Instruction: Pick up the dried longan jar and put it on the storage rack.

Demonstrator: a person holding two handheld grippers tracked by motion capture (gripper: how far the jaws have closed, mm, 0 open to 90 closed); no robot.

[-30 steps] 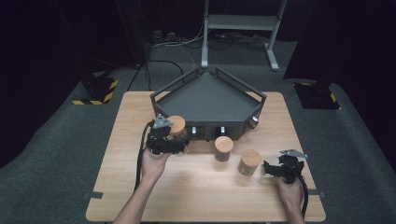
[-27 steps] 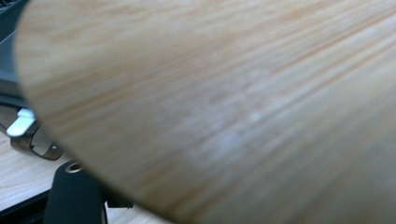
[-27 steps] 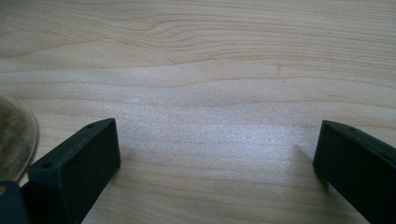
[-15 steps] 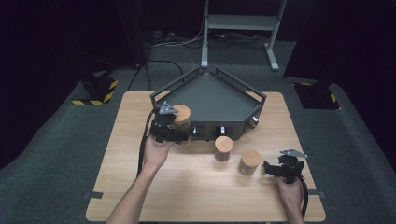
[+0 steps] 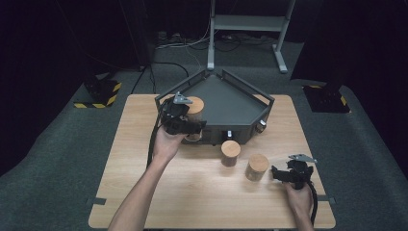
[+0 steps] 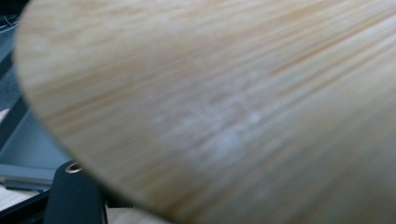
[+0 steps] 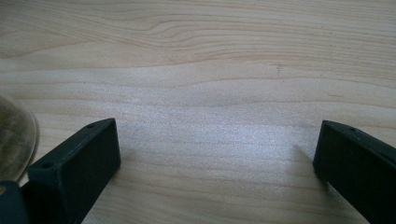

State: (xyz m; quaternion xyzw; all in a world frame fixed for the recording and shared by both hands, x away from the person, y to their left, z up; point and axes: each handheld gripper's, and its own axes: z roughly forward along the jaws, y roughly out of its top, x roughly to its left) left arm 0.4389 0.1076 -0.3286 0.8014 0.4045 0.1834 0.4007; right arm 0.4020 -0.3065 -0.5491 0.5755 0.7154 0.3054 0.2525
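My left gripper point(image 5: 188, 127) is shut on a glass jar with a round wooden lid point(image 5: 195, 105) and holds it in the air at the front left rim of the dark five-sided tray point(image 5: 226, 101). In the left gripper view the lid point(image 6: 233, 107) is pressed close to the camera, with one black finger point(image 6: 77, 196) below it. Two more wooden-lidded jars point(image 5: 230, 152) point(image 5: 257, 166) stand on the table in front of the tray. My right gripper point(image 5: 277, 174) rests low on the table just right of the nearer jar, its jaws wide apart over bare wood point(image 7: 215, 158).
The light wooden table point(image 5: 139, 159) stands on grey carpet. A curved glass edge of the nearer jar point(image 7: 14, 135) shows at the left of the right gripper view. The tray has small knobs on its front wall point(image 5: 230, 134). A metal stand point(image 5: 250, 29) and cables lie behind the table.
My left gripper has risen and moved away from me with the jar, from the table in front of the tray to its rim. The right gripper has stayed put.
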